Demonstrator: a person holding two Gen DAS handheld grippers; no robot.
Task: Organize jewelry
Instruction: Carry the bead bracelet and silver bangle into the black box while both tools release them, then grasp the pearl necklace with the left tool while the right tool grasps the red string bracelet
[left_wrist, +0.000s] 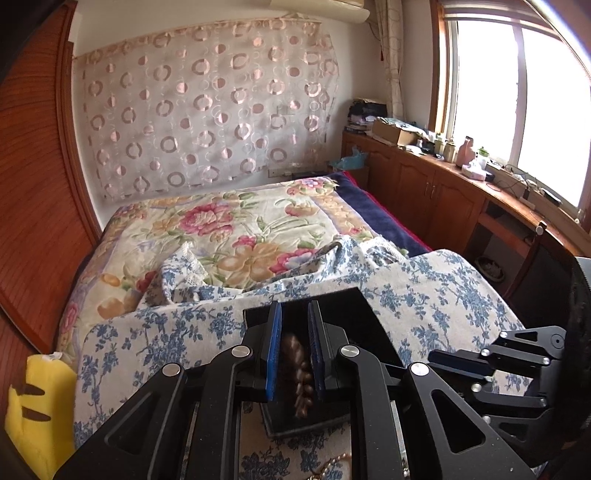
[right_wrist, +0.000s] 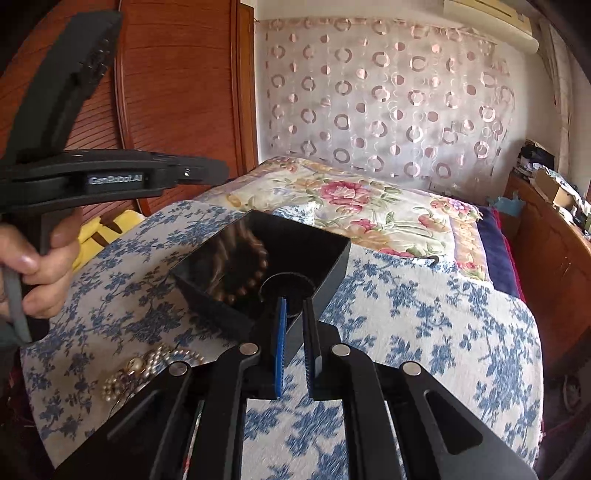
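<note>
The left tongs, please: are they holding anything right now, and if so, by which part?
The left tongs are shut on the brown bead bracelet, pinching one stretch of its loop above the black box. The right tongs grip the box's near wall.

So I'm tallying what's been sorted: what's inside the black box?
Inside the black box a brown bead bracelet is visible, mirrored in its glossy wall. The right gripper straddles the near wall, hiding that corner. The pearl jewelry lies outside on the cloth.
</note>
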